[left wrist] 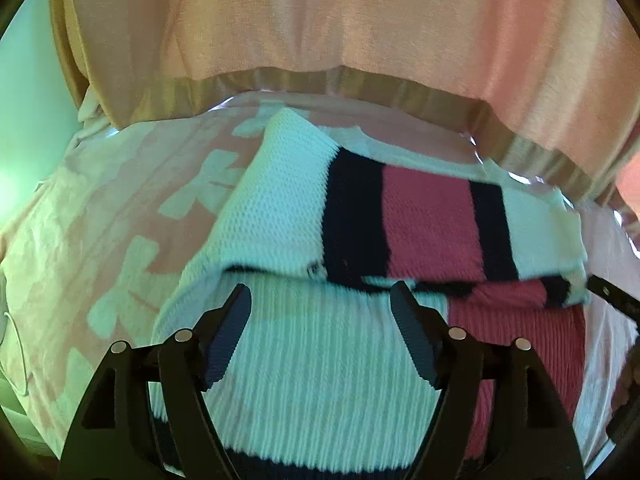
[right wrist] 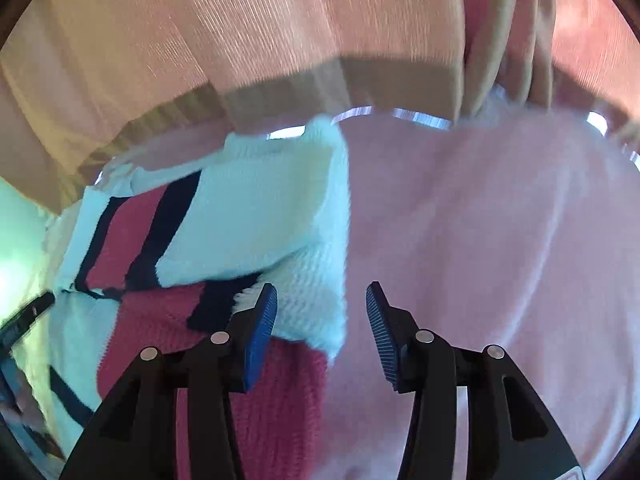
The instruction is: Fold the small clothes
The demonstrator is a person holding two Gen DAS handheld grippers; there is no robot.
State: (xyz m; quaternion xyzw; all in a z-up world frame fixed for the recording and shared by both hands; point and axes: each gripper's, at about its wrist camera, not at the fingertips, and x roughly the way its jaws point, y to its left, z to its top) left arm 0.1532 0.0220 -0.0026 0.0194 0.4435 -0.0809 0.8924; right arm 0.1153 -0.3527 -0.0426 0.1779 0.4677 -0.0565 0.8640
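A knitted sweater in white, dark navy and red stripes lies on a pale pink cloth-covered surface. Its upper part is folded over the lower part, with a fold edge across the middle. My left gripper is open, just above the white ribbed lower part, close to the fold edge. In the right wrist view the sweater lies to the left. My right gripper is open over the sweater's right edge, holding nothing. The right gripper's finger shows at the right edge of the left wrist view.
A pale curtain with a tan hem hangs behind the surface's far edge. The cloth carries light cross-shaped prints left of the sweater. Plain pink cloth stretches right of the sweater. The left gripper's finger shows at far left.
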